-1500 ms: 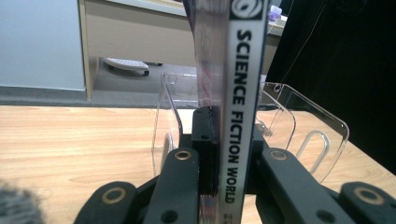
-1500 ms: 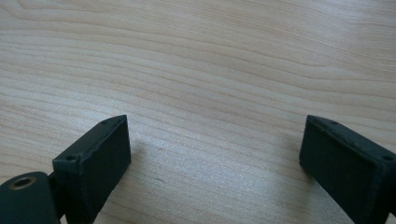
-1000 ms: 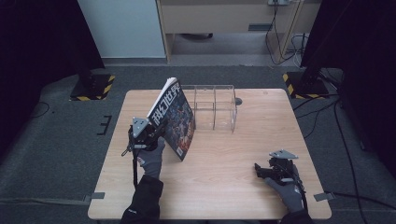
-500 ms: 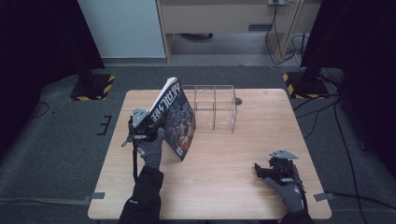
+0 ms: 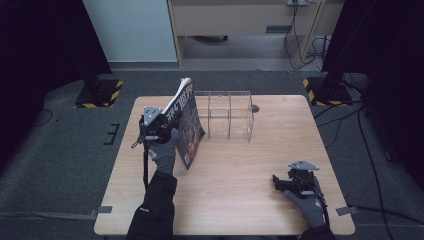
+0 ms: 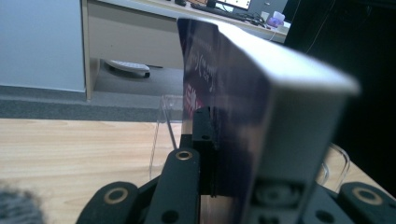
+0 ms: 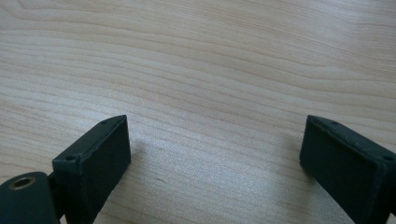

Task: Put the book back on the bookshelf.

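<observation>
So the big wooden table (image 5: 225, 200) is mostly bare, with a clear acrylic rack (image 5: 229, 116) standing near the far edge, split into upright slots. The main thing going on is the book (image 5: 186, 122), a thick paperback with a dark purple-ish cover and white lettering down the spine, standing tilted just left of the rack with its top leaning toward the far-left.

What's changed over the last second: the book has come up a bit steeper and slid slightly toward the far side, closer to the rack's left end. Its bottom near corner looks like it's at or just off the table, hard to say which. To me that reads as lining it up to drop into one of the slots, so we're mid-carry and nothing is in the rack yet.

The left claw (image 5: 167, 131) is clamped onto the book from the left side. In the left gripper view you can see one black jaw pressed flat against the cover, with the pale page block (image 6: 299, 121) right up in the lens, a bit blurry, and the rack's clear edge behind it.

The right claw (image 5: 280, 184) hasn't budged, it's parked at the near right of the table, well apart from everything. Its jaws are spread wide with nothing between them but wood grain (image 7: 210, 70)
</observation>
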Tool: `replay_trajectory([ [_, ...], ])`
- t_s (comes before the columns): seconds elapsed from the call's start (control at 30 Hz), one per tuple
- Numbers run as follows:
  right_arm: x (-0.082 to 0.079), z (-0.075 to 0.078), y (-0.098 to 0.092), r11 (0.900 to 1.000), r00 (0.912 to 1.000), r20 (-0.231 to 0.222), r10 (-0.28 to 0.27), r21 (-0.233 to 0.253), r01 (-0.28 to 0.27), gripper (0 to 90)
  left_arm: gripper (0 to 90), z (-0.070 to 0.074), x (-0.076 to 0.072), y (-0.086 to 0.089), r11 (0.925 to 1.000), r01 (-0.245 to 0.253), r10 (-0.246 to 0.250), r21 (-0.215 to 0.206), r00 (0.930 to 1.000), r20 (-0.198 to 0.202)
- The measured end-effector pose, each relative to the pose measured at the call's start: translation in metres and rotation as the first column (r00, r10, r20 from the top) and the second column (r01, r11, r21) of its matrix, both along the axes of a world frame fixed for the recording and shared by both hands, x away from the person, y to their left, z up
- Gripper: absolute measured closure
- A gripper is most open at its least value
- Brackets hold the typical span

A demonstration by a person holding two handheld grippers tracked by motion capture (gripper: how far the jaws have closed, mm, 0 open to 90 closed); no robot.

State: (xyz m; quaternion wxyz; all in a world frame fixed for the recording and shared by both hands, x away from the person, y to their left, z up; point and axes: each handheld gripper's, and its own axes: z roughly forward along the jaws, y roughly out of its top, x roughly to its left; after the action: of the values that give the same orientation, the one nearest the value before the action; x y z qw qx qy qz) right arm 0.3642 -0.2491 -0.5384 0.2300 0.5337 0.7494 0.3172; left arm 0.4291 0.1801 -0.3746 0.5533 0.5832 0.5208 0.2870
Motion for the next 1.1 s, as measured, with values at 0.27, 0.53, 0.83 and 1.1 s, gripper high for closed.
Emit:
replay_trajectory([
  [0.27,0.0,0.0,0.0,1.0,1.0,-0.001,-0.002,0.001,0.002,8.9,82.0,0.017,0.022,-0.008,0.9994,-0.031,0.031,0.014,0.9993,0.019],
  [0.53,0.0,0.0,0.0,1.0,1.0,-0.001,0.002,0.0,-0.002,8.8,82.0,0.017,0.045,-0.015,0.9979,-0.064,0.064,0.004,0.9977,0.022],
  [0.83,0.0,0.0,0.0,1.0,1.0,0.0,0.001,-0.001,-0.001,8.7,81.9,0.003,0.065,-0.024,0.9949,-0.099,0.099,-0.017,0.995,0.01],
  [1.1,0.0,0.0,0.0,1.0,1.0,0.0,0.001,-0.001,-0.001,8.6,81.7,-0.01,0.065,-0.027,0.9947,-0.095,0.096,-0.039,0.9947,0.037],
])
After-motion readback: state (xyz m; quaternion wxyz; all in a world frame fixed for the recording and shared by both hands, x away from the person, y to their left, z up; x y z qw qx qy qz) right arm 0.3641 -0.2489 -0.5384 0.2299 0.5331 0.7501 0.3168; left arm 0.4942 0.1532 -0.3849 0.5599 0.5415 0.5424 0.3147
